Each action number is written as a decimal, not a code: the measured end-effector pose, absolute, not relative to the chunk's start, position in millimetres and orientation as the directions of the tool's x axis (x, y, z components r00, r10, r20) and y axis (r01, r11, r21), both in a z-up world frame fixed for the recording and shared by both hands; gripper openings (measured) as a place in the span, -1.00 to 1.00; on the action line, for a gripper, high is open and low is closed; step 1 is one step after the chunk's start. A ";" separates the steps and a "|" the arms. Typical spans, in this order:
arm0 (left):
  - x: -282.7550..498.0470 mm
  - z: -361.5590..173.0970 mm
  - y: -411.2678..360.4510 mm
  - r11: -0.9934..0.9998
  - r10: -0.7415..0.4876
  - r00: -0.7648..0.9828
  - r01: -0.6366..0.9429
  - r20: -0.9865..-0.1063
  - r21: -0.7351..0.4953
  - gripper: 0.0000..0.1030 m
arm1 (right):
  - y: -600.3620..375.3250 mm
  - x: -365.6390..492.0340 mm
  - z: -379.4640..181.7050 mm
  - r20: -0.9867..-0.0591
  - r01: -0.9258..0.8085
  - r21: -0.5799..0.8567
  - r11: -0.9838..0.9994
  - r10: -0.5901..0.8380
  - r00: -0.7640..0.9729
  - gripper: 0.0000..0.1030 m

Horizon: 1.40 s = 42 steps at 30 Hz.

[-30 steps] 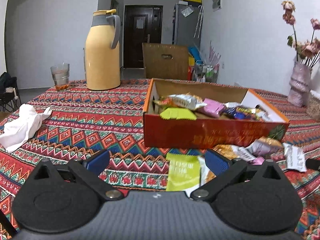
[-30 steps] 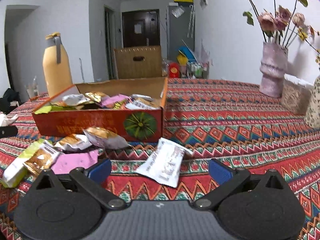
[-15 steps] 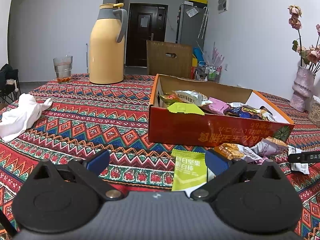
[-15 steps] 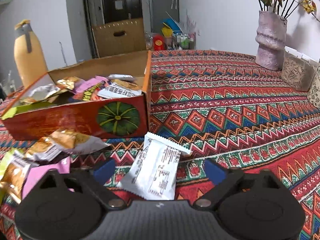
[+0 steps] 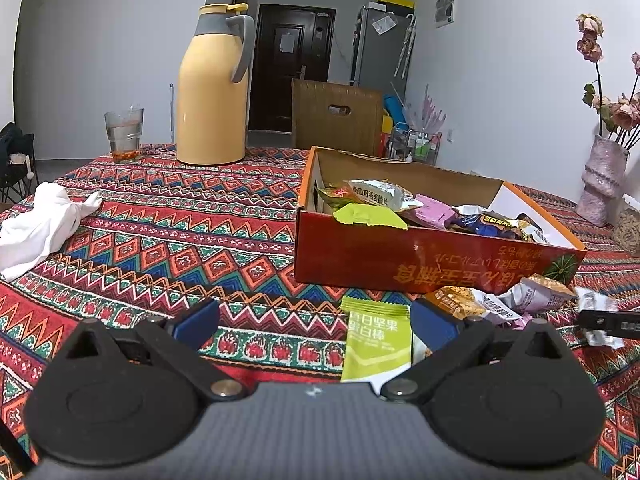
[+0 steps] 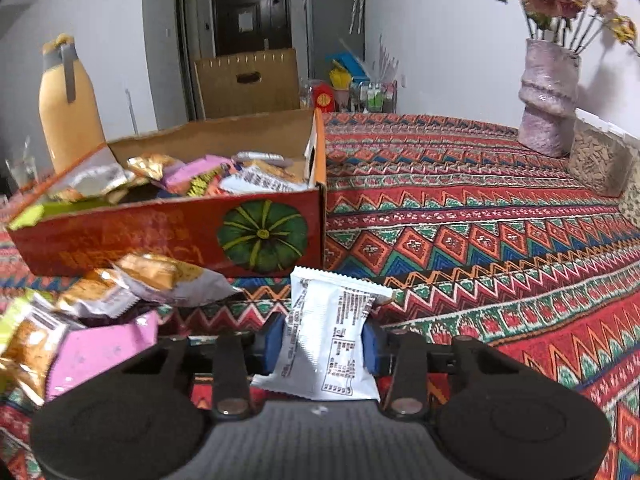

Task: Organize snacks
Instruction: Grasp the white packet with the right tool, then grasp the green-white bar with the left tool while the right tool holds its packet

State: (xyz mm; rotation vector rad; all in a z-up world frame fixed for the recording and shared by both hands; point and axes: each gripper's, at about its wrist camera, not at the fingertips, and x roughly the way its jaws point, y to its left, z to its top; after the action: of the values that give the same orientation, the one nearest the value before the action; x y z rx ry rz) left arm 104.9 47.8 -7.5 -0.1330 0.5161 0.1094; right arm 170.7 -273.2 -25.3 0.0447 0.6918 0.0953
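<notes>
White snack packet (image 6: 326,332) lies on the table (image 6: 500,240) before the red box (image 6: 168,232), between the closing right tongs (image 6: 325,344), pads at its edges. Squeeze mid-packet, lift clear of the box's wall. Left tongs (image 5: 314,326) hover spread, empty.

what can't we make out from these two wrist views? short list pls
- Right wrist: near end of the white printed snack packet runs under the right gripper body; jaws closing, blue pads at its sides.
- Left wrist: lower end of the lime green bar wrapper is covered by the open left gripper.
- Both views: lower layers inside the red cardboard box are buried under top packets.
- Right wrist: pink packet print is too blurred to read.
</notes>
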 end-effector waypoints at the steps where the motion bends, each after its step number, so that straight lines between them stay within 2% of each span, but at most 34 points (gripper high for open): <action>1: 104.9 -7.7 47.9 0.985 0.070 0.863 -0.138 -0.500 -0.100 1.00 | -272.8 162.3 -22.1 -0.615 -0.081 0.085 0.993 0.116 0.780 -0.24; 8: 107.2 -9.0 46.2 0.987 0.047 0.841 -0.121 -0.540 -0.102 1.00 | -268.8 111.6 -11.7 -0.520 -0.118 0.140 0.983 0.174 0.836 -0.24; 12: 104.8 -8.3 41.4 0.991 0.017 0.815 -0.089 -0.580 -0.096 1.00 | -269.3 95.8 -13.6 -0.515 -0.137 0.166 0.976 0.205 0.833 -0.24; 16: 105.1 -12.8 35.1 0.994 0.058 0.771 -0.103 -0.634 -0.034 1.00 | -271.2 89.9 -15.2 -0.513 -0.140 0.185 0.973 0.217 0.830 -0.24; 23: 99.5 -19.2 25.3 0.999 0.034 0.736 -0.039 -0.676 0.007 0.99 | -272.8 85.4 -15.0 -0.505 -0.149 0.204 0.968 0.234 0.830 -0.24; 29: 110.8 -22.4 19.4 0.999 0.048 0.708 -0.038 -0.705 0.030 0.43 | -274.3 83.3 -16.3 -0.505 -0.157 0.216 0.964 0.248 0.826 -0.24; 32: 116.2 -25.0 14.7 0.999 0.050 0.698 -0.031 -0.714 0.040 0.30 | -275.3 81.7 -17.5 -0.506 -0.159 0.222 0.962 0.253 0.824 -0.24; 39: 119.8 -25.7 8.8 1.000 0.023 0.707 -0.015 -0.707 0.016 -0.21 | -275.1 79.2 -18.7 -0.504 -0.170 0.229 0.958 0.266 0.822 -0.24; 42: 117.7 -25.9 8.0 1.000 0.025 0.716 -0.016 -0.698 0.020 -0.26 | -275.3 78.5 -18.8 -0.503 -0.172 0.232 0.957 0.270 0.821 -0.24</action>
State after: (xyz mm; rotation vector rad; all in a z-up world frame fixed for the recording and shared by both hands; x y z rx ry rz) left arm 117.7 8.0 -25.9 0.0129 0.7730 0.0227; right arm 78.5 -275.3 -18.8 0.1797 0.5610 0.2368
